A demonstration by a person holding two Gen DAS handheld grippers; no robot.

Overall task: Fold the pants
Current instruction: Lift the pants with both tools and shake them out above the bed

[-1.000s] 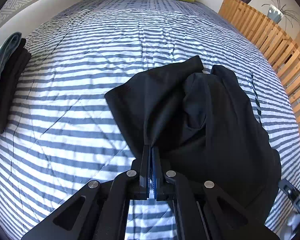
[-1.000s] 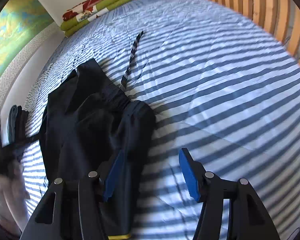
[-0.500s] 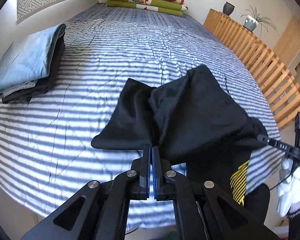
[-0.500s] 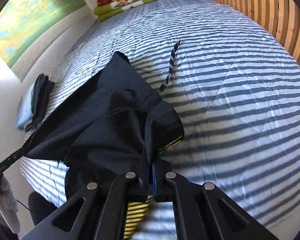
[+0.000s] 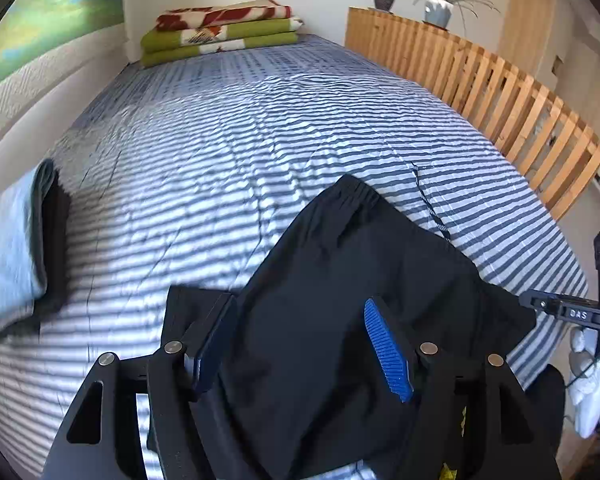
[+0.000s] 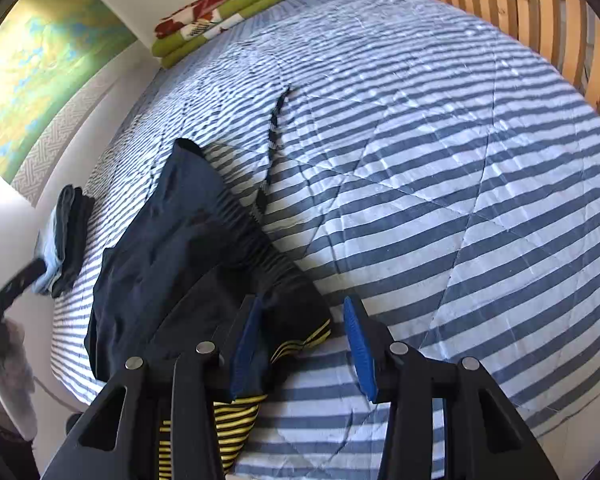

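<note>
Black pants (image 5: 340, 320) lie free beneath both grippers; left (image 5: 300, 344) and right (image 6: 304, 344) fingers just opened, gripping nothing

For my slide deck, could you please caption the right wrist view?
Right tool open above black pants lying on the striped bed.

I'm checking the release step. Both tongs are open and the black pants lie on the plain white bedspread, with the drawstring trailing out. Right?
Not quite: the bedspread is blue-and-white striped, not plain white, as the right wrist view shows. The rest holds: left tongs and right tongs have just opened, the black pants lie on it, drawstring trailing out.
</note>
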